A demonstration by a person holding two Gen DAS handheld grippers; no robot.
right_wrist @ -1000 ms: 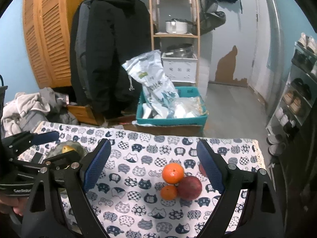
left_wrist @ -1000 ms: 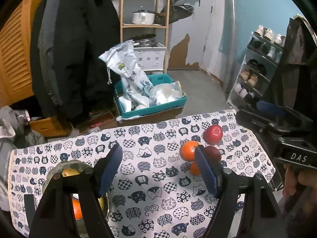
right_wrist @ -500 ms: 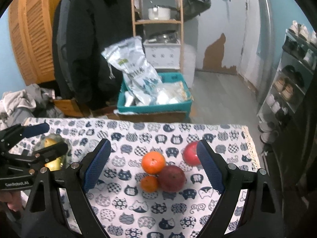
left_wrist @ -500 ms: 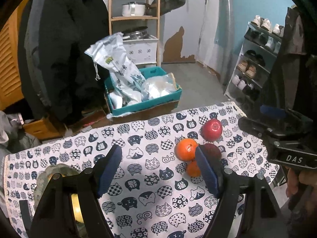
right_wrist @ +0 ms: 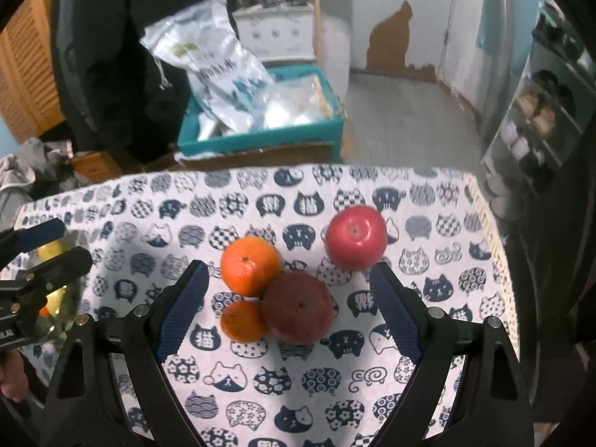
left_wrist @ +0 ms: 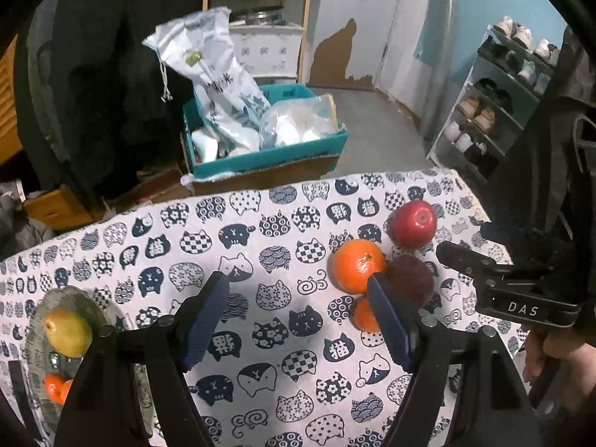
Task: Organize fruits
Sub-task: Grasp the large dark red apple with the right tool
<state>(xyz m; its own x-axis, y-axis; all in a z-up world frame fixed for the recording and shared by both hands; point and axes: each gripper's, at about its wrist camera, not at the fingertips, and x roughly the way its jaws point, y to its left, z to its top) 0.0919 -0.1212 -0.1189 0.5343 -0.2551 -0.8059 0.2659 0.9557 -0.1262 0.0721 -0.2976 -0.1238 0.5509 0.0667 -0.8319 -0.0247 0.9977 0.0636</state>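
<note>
Both claws have dropped closer to the worktop (right_wrist: 428, 186); fruit looms larger. Left claw (left_wrist: 298, 320) wide, empty; its pad hides part of the small orange (left_wrist: 363, 320). Right claw (right_wrist: 287, 313) wide, straddling the dark fruit (right_wrist: 298, 307) near the right edge. Dish (left_wrist: 33, 320), cut off at the left edge, holds a pear (left_wrist: 67, 331).

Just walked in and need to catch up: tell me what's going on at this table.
A person holds a gripper in each hand over a cat-print tablecloth, sorting fruit. Both the right gripper and the left gripper are open and empty. A red apple, two oranges and a dark red fruit sit clustered; a pear already lies in a bowl.
</note>
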